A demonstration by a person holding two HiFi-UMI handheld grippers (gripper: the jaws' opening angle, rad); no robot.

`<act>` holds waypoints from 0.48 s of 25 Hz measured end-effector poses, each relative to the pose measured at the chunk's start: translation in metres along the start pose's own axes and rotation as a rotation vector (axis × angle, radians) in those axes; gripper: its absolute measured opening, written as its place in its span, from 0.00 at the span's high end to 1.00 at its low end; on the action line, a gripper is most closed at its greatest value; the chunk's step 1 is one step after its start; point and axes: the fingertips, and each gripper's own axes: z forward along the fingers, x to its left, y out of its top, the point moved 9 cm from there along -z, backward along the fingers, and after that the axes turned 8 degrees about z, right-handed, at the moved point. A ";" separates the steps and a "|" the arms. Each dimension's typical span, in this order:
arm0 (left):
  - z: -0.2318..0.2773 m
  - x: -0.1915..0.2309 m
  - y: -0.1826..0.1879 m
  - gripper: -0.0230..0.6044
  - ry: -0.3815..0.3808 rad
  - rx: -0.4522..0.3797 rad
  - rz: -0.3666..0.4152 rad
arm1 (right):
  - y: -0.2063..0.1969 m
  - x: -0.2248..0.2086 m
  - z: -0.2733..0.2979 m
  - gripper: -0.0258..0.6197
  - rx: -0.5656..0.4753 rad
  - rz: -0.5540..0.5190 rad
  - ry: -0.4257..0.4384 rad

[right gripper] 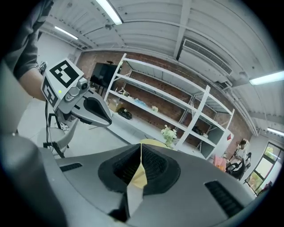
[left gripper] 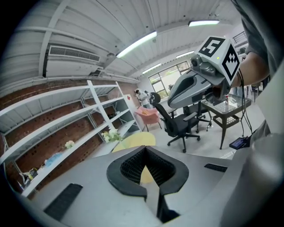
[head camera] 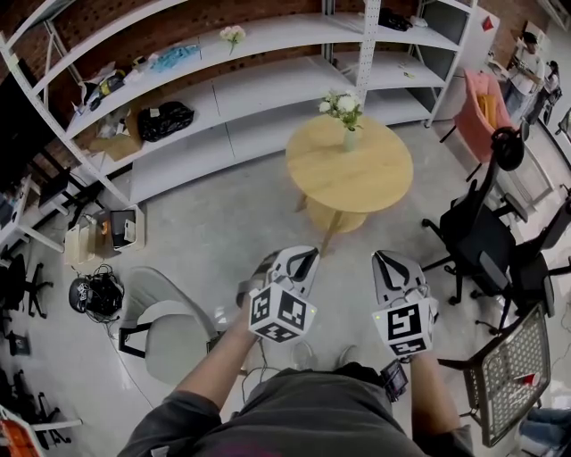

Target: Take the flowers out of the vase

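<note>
- The left gripper [head camera: 302, 261] has its fingers clenched tight. The tips meet and nothing is gripped between them. Its own view shows only a sliver of yellow tabletop through the hollow behind the pads.
- The right gripper [head camera: 384, 261] is clenched the same way, tips together and empty.
- The person [head camera: 303, 411] holds both in front of the body, side by side, near each other but apart. The fingers point forward and a little down.
- The flowers [head camera: 342, 105], white blooms with green leaves, stand upright in the vase [head camera: 350, 139]. They are well ahead of both sets of fingertips, and nothing touches them.
- The vase sits on the round wooden table [head camera: 375, 192], toward the side farthest from the fingers, so most of the tabletop lies between the fingertips and the vase.
- In the left gripper view the flowers show beyond the closed tips and off to their left. In the right gripper view they show beyond the tips and slightly to their right.
- A stretch of grey floor [head camera: 232, 232] separates the fingertips from the table's near edge.
- Past the table, farther still from the fingers, white shelves [head camera: 223, 98] run along a brick wall [head camera: 178, 27].
- Off to the right of the right fingers stand black office chairs [head camera: 473, 236] and a mesh-topped table [head camera: 513, 370].
- To the left of the left fingers, and nearer the person, is a white chair [head camera: 165, 326].
</note>
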 end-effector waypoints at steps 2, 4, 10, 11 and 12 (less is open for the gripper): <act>0.000 0.005 0.006 0.95 0.009 -0.016 0.016 | 0.006 -0.001 0.001 0.94 -0.009 -0.008 -0.006; 0.001 0.012 0.015 0.95 0.020 -0.035 0.031 | 0.011 -0.005 0.002 0.94 -0.021 -0.013 -0.013; 0.009 0.027 0.041 0.95 0.052 -0.061 0.073 | 0.019 -0.025 0.009 0.94 -0.054 -0.013 -0.021; 0.014 0.029 0.044 0.95 0.058 -0.058 0.083 | 0.019 -0.030 0.012 0.94 -0.057 -0.011 -0.019; 0.019 0.031 0.047 0.95 0.064 -0.054 0.093 | 0.019 -0.036 0.016 0.94 -0.061 -0.009 -0.017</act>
